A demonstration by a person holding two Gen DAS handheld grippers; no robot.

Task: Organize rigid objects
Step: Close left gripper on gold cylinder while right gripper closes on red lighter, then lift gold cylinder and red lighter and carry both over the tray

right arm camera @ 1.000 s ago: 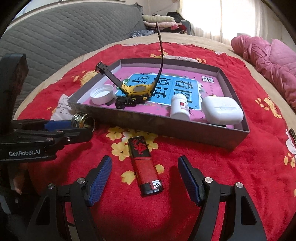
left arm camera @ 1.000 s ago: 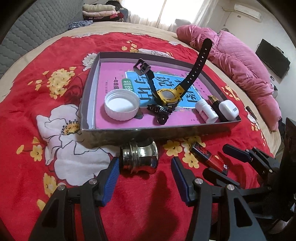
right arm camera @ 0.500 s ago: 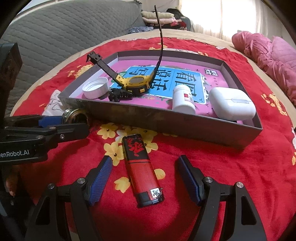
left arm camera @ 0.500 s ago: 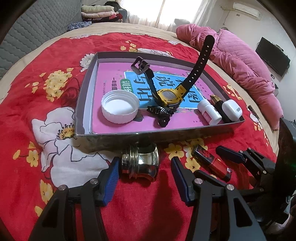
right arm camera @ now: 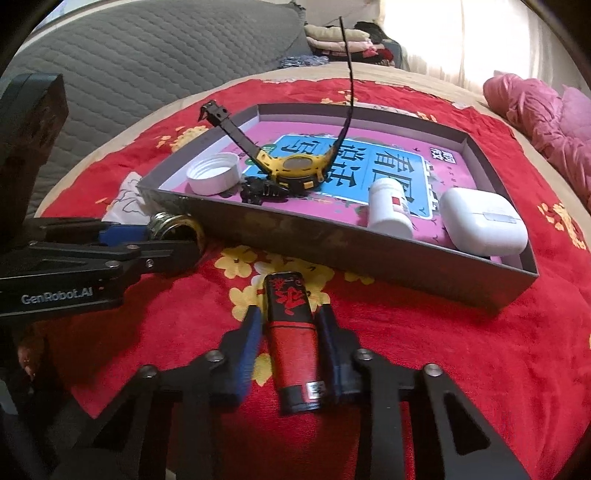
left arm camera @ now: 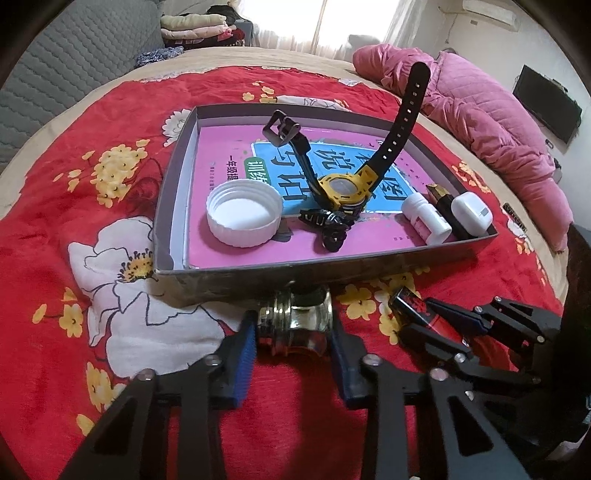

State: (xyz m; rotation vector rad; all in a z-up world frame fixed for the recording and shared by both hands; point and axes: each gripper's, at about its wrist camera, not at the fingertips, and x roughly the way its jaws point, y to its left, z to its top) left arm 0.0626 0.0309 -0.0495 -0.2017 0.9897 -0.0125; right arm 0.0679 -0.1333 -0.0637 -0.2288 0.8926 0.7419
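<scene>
A shiny metal cap (left arm camera: 295,321) lies on the red flowered blanket just in front of the grey box (left arm camera: 369,269). My left gripper (left arm camera: 293,334) is closing, and its blue pads press on the cap's two sides. To the right, my right gripper (right arm camera: 290,326) is shut on a red and black lighter (right arm camera: 293,332), which lies lengthwise between its pads. The right wrist view also shows the cap (right arm camera: 177,223) and the left gripper (right arm camera: 162,242). In the left wrist view the lighter (left arm camera: 410,301) sits in the right gripper (left arm camera: 423,319).
The box (right arm camera: 332,251) holds a yellow and black watch (left arm camera: 343,188), a white lid (left arm camera: 243,216), a white bottle (left arm camera: 426,218), a white earbud case (left arm camera: 471,212) and a small black clip (left arm camera: 328,225). A pink quilt (left arm camera: 480,110) lies at the right; folded clothes (left arm camera: 199,27) are behind.
Both pairs of jaws have come together: the left onto the metal cap, the right onto the lighter. Neither object has left the blanket.
</scene>
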